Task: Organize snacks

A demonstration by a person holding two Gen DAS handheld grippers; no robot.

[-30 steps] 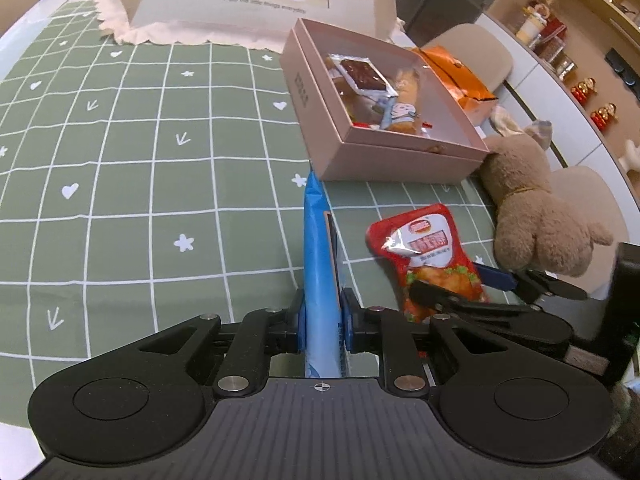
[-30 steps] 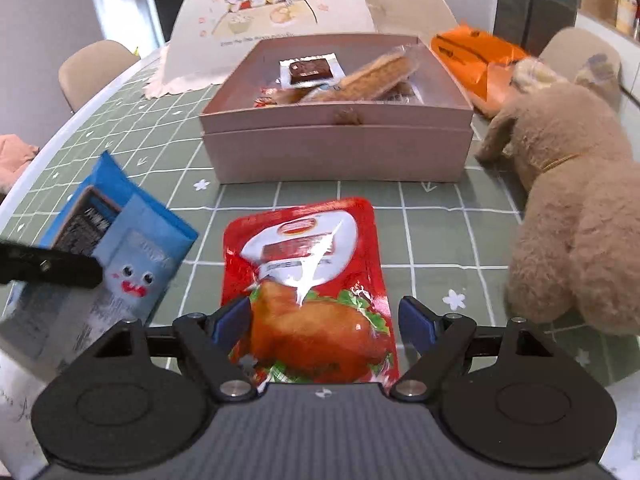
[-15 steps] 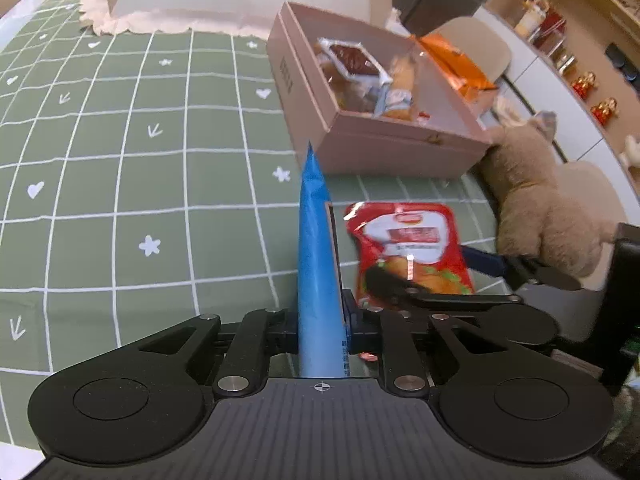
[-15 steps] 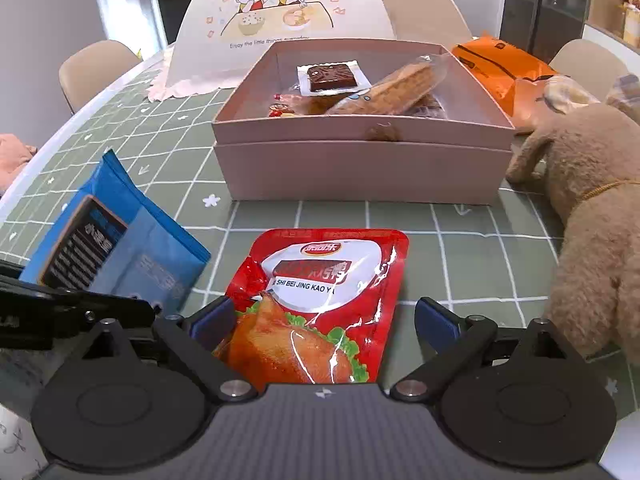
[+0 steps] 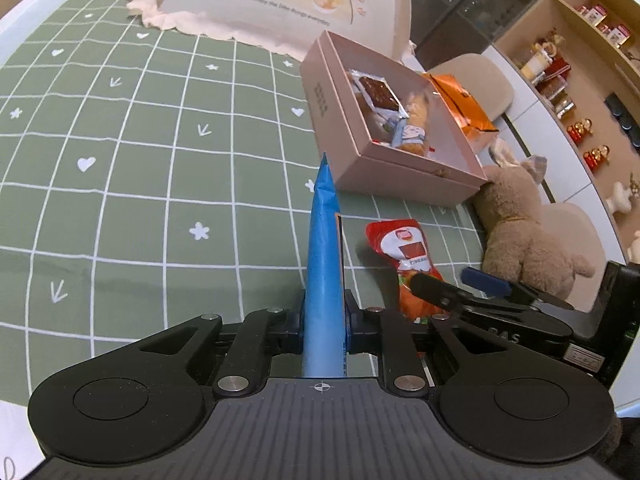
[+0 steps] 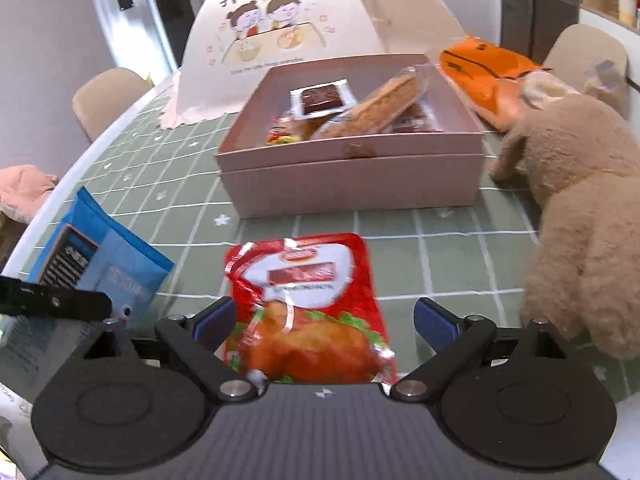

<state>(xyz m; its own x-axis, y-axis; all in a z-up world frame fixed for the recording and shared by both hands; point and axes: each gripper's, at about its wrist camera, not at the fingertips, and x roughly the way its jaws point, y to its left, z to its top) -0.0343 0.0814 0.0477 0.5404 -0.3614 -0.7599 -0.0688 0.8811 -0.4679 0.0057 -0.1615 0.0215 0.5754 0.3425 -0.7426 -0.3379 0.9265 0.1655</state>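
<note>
A: We log a blue snack packet point(image 5: 322, 256), flat, held edge-on and upright above the green cloth, its tip toward the pink box point(image 5: 340, 128).

B: We note the red chicken pouch point(image 6: 308, 304) lying flat, face up, just before the box, which is open and holds several wrapped snacks.

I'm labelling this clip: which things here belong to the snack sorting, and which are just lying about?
Job: blue snack packet in the left gripper; red chicken pouch between the open right gripper fingers; pink box.
Lying about: plush toy, orange bag, food cover.
</note>
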